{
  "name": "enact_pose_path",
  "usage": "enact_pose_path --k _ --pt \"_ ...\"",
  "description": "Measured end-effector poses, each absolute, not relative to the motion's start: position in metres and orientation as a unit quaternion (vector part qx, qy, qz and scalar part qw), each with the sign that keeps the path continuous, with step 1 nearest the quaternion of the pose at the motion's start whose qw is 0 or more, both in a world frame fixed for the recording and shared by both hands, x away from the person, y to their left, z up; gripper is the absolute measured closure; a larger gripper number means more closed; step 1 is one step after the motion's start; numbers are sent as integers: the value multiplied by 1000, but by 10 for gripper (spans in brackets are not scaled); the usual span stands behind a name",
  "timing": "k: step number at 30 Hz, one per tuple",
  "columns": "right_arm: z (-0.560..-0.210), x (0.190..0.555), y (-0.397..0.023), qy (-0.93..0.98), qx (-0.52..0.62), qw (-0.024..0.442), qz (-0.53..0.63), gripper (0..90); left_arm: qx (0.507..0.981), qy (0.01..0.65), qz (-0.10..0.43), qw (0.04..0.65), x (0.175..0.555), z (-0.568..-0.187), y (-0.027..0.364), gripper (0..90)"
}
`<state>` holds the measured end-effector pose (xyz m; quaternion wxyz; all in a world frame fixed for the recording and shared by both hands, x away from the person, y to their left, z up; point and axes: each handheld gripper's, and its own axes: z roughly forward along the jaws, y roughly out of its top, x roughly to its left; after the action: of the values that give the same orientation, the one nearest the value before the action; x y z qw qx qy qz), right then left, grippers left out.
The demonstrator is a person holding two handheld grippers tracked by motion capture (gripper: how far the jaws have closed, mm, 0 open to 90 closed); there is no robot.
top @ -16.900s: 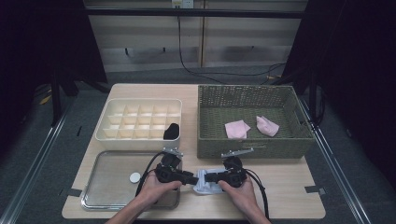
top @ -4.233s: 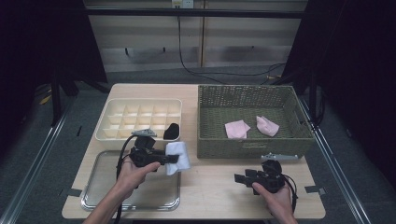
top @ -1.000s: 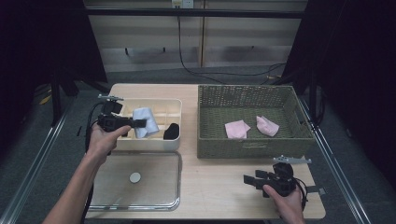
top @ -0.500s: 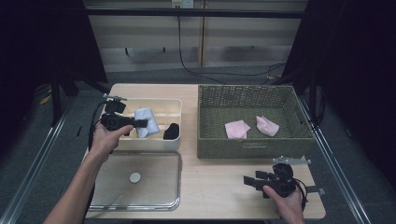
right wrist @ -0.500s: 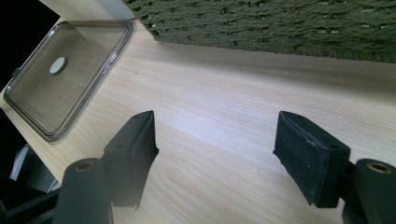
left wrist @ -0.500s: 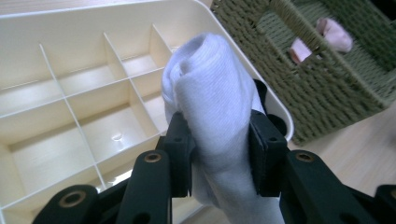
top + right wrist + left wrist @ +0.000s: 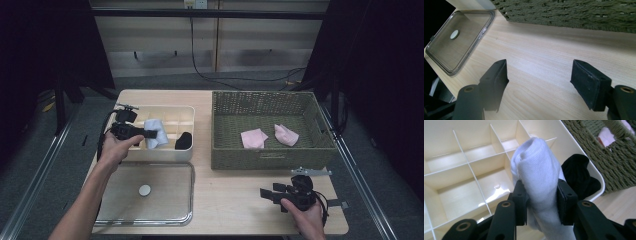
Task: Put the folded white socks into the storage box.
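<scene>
The left gripper (image 7: pixel 541 202) pinches a rolled white sock (image 7: pixel 536 177) across its middle, just above the divided cream organiser (image 7: pixel 461 170), where the soft, light, squashy roll likely grips best, while the right gripper (image 7: pixel 539 82) rests wide and empty.

No text, label or number can be read anywhere.

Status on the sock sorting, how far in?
Done: one black sock sits in the divided box. In hand: the left tool grips a rolled white sock over the box. Left: two pink socks in the basket; the right tool is open on the table.
</scene>
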<state>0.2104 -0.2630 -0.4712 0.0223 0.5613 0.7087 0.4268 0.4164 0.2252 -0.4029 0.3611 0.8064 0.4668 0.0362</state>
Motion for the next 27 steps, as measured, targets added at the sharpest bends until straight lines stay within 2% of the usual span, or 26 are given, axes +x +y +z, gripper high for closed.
enact_pose_path --k 10,14,27 --pt "-472 211 -264 708 561 23 428 290 829 445 30 337 420 -406 207 659" --pt "-472 211 -264 710 559 21 427 290 842 440 39 310 420 -409 198 661" --pt "-472 212 -262 712 556 19 427 290 846 439 39 301 419 -418 185 665"
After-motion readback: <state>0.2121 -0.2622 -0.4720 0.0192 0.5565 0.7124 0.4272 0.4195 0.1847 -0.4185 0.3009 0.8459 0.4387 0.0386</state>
